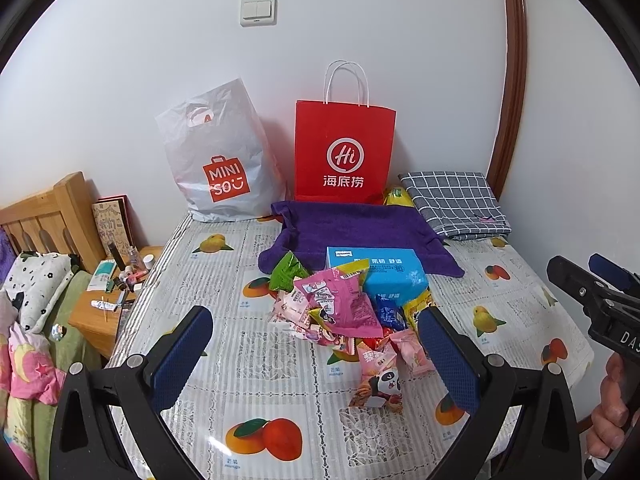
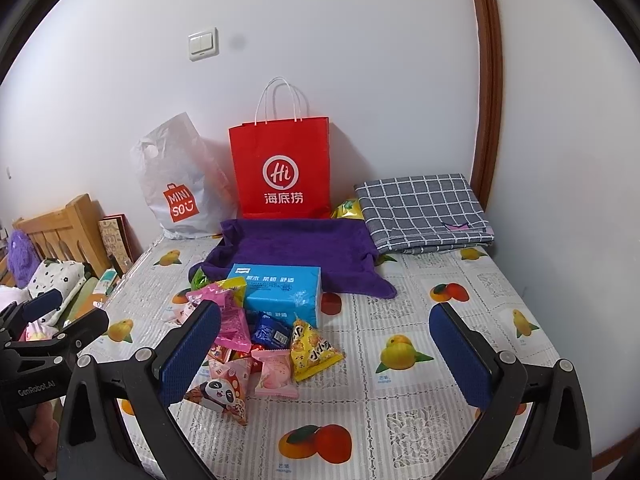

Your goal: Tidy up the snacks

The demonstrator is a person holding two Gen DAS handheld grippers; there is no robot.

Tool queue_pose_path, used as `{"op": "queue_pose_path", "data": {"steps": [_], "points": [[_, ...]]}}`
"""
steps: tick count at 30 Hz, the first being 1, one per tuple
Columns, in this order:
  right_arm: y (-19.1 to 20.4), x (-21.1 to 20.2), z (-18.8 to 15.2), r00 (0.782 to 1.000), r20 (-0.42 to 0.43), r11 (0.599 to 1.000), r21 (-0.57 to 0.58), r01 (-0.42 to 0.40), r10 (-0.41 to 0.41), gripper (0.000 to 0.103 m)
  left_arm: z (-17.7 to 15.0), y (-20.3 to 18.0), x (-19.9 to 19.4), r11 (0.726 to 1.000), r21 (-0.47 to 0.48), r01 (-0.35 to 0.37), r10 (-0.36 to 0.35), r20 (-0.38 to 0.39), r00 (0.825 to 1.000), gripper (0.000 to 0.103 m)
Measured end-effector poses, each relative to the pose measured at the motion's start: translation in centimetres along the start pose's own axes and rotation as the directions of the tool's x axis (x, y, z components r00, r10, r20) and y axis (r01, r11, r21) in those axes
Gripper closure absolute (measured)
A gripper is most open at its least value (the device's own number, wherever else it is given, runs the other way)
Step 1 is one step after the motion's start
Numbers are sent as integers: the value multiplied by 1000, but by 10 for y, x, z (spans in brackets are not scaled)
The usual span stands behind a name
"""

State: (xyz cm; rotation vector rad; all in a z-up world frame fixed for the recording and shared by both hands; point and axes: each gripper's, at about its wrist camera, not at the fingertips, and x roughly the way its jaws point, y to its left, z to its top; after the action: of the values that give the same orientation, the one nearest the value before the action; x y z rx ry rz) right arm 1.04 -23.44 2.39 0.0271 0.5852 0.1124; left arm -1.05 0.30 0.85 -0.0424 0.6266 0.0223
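Note:
A pile of small snack packets [image 1: 340,316] lies mid-table, also in the right wrist view [image 2: 256,344]: pink ones, a yellow one [image 2: 312,350], a dark blue one [image 2: 270,332] and a panda packet [image 1: 378,386]. A blue tissue box [image 1: 380,276] stands behind the pile, on the front of a purple towel [image 1: 352,228]. A red paper bag [image 1: 344,152] and a white Miniso bag [image 1: 216,160] stand at the wall. My left gripper [image 1: 316,356] is open and empty, above the near side of the pile. My right gripper [image 2: 324,356] is open and empty, just right of the pile.
A folded grey checked cloth [image 1: 456,204] lies at the back right, a yellow packet [image 1: 396,196] beside it. The table [image 1: 224,340] has a fruit-print cover. A wooden nightstand [image 1: 100,320] with small bottles and a bed stand to the left.

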Motion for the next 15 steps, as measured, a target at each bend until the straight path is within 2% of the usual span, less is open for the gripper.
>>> {"op": "queue_pose_path", "data": {"steps": [15], "points": [[2,-2,1,1000,2,1000,1,-2,2,0,1,2,1,1000,3,3,-3,0,1000,0]]}}
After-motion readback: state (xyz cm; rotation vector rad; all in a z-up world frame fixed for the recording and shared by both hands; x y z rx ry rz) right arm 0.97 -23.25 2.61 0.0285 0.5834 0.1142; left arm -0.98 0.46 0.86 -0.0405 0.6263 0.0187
